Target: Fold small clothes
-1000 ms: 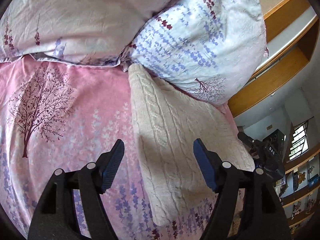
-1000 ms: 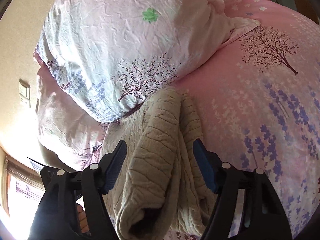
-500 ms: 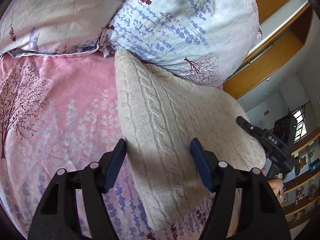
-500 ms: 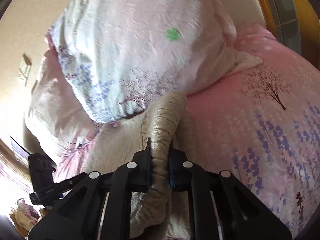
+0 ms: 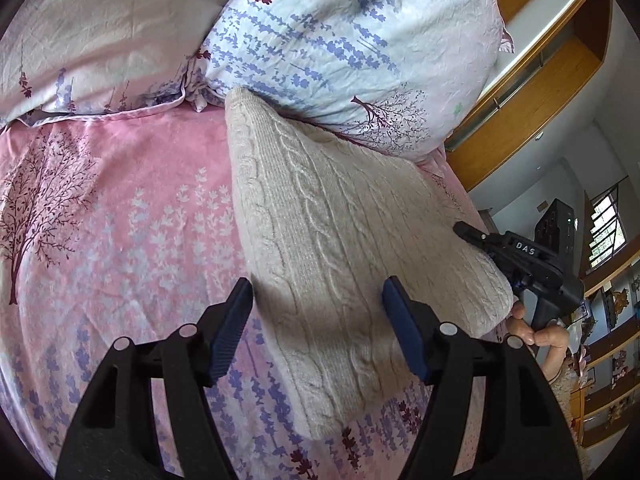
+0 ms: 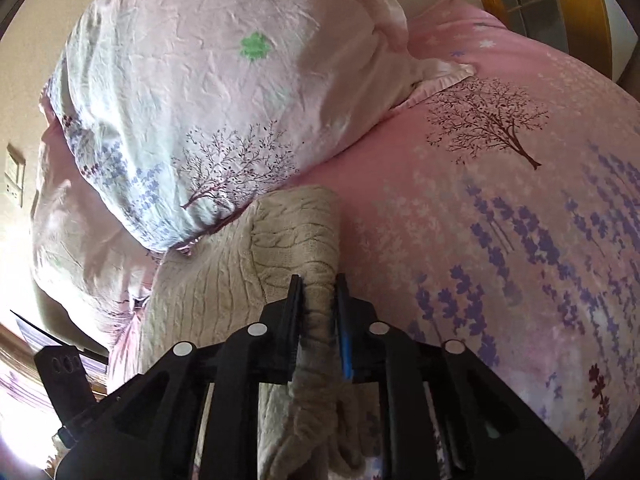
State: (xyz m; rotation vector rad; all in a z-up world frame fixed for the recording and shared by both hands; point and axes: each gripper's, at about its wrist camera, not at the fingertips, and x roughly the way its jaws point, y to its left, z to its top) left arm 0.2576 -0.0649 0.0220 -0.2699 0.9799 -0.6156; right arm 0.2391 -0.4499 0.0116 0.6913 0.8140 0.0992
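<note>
Left wrist view: we see the cream cable-knit sweater [image 5: 340, 248] lying folded on the pink bedspread [image 5: 120, 220], its far end tucked against the floral pillow [image 5: 352, 52]. Our left gripper [image 5: 318, 328] hovers wide open over its near-left edge, pinching nothing. Our right gripper [image 6: 318, 312], jaws just eased slightly apart, clamps a bunched fold of the sweater.

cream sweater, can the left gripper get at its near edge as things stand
Probably yes. The left gripper is open and hovers right over the cream sweater on the pink bedsheet, with nothing between. The right gripper pinches the far fold, clear of it.
</note>
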